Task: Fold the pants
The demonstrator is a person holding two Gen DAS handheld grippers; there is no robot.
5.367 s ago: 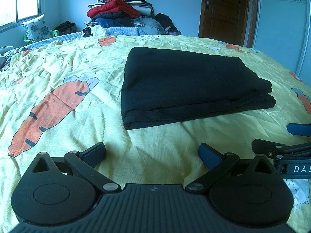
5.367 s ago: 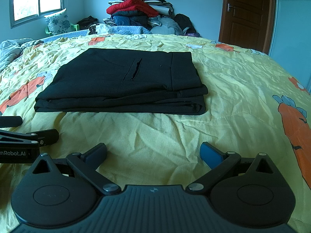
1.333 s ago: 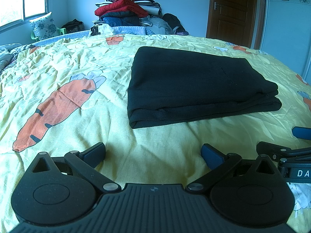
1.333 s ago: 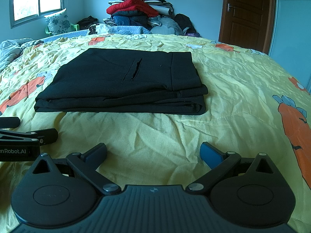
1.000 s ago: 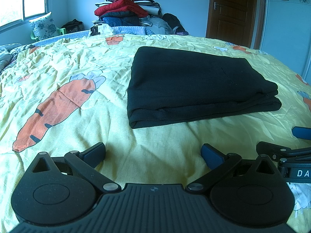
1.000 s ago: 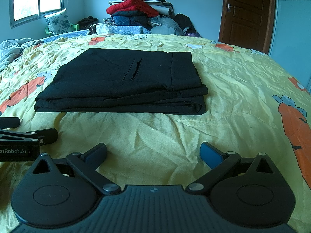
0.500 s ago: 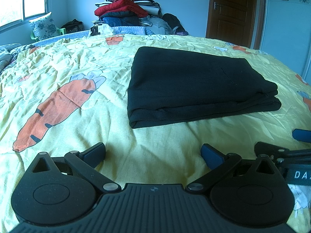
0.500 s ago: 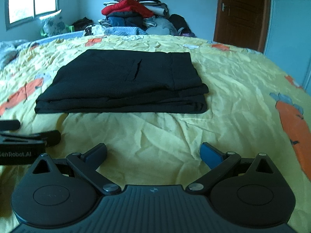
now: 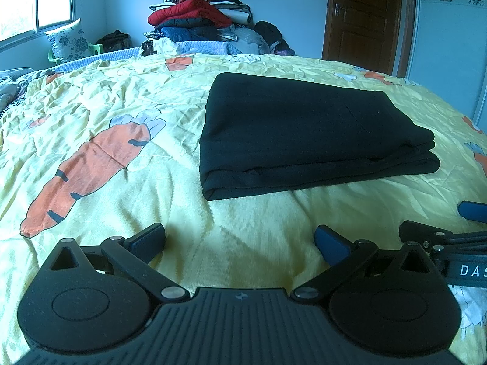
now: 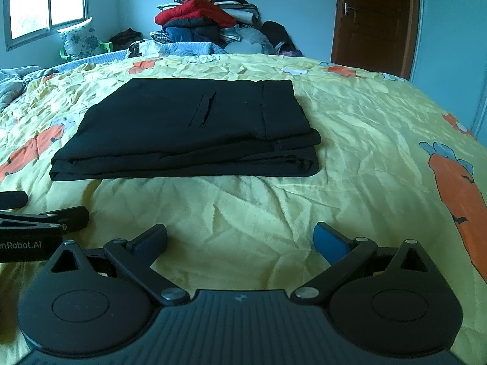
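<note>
Looking done: pants sit folded in a flat stack mid-frame on the bed (layered edges visible), left gripper and right gripper both wide, empty, lower frame.

I see plain black pants on a yellow bedspread printed with orange carrots; my black left claw has blue pads.
</note>
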